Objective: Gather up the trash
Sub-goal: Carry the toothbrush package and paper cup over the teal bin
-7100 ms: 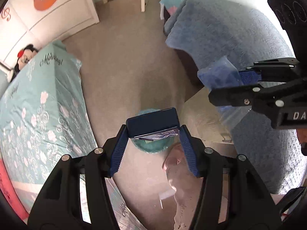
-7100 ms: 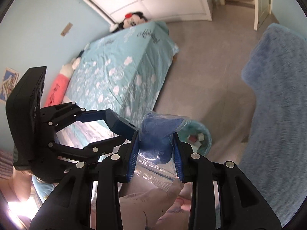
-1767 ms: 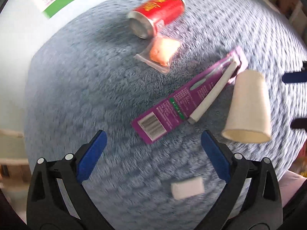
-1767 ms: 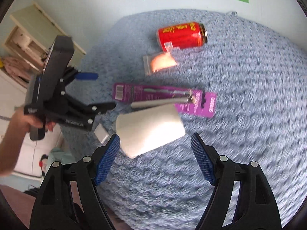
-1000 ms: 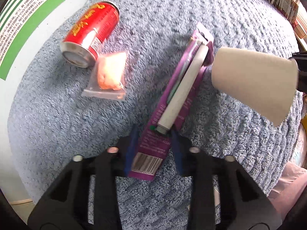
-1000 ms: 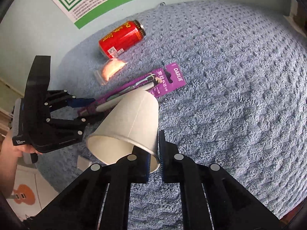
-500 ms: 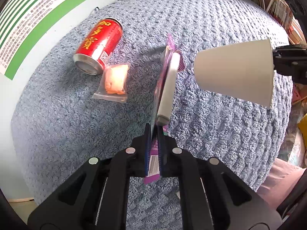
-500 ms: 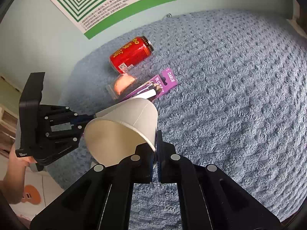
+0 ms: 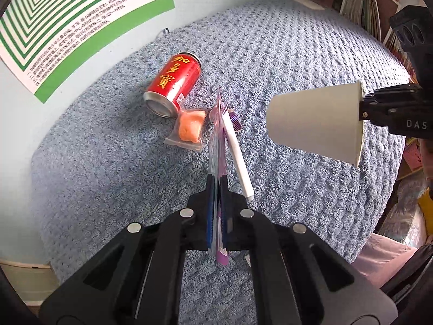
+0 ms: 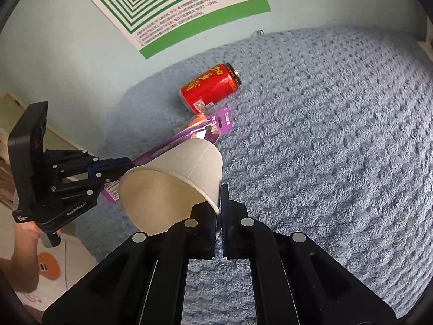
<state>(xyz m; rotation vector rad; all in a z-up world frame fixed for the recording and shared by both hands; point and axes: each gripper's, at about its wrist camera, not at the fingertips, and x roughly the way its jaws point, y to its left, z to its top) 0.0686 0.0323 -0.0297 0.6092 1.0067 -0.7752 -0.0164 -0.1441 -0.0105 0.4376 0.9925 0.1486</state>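
Both tongs are gripping trash above the blue blanket point(image 9: 311, 54).

I am holding my left gripper point(image 9: 216, 181) clamped on the purple toothbrush package point(image 9: 219, 146), edge-on ahead of its fingers, and my right gripper point(image 10: 219, 189) pinched on the paper cup point(image 10: 173, 184) rim. Only the right wrist view is showing the package's DARLIE face; only the left is showing the orange snack packet point(image 9: 189, 130) fully, beside the red can point(image 9: 174, 84).
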